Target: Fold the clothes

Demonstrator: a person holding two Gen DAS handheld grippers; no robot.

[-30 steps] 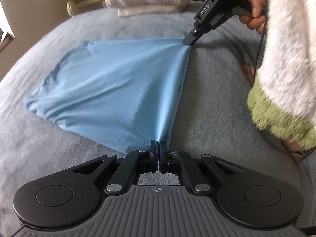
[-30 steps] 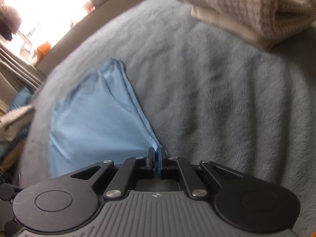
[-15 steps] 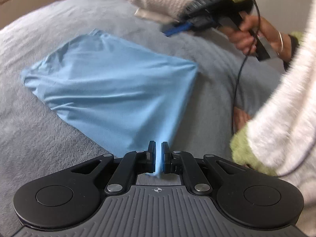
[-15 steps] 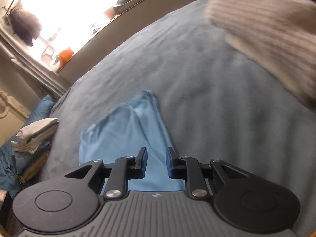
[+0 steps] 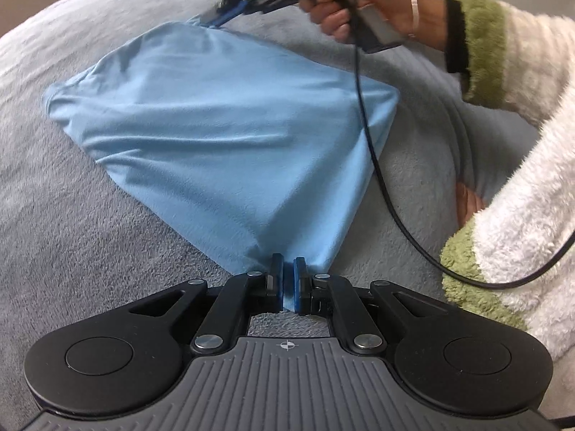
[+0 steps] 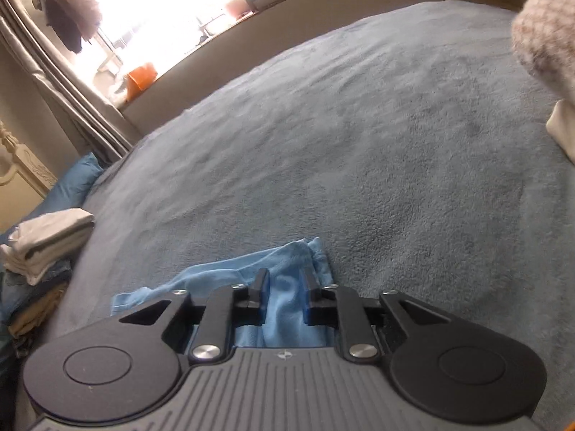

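Note:
A light blue garment (image 5: 233,125) lies spread on the grey bed cover (image 5: 72,233). My left gripper (image 5: 288,269) is shut on its near corner, and the cloth fans out from the pads. A person's hand (image 5: 359,0) holds my right gripper (image 5: 214,18), blurred, at the garment's far corner. In the right wrist view the right gripper (image 6: 285,276) has its jaws apart and closing. A bunched blue corner (image 6: 215,273) sits between them, and the pads do not press on it.
A black cable (image 5: 381,186) hangs across the garment's right side. A fluffy white and green sleeve (image 5: 521,72) fills the right. Folded clothes (image 6: 46,237) are stacked at the bed's left edge, and a knitted pile (image 6: 539,36) lies far right. A bright window is behind.
The right gripper let go of the garment's right corner, opened, and swung across to the far corner. The left gripper kept its hold on the near corner.

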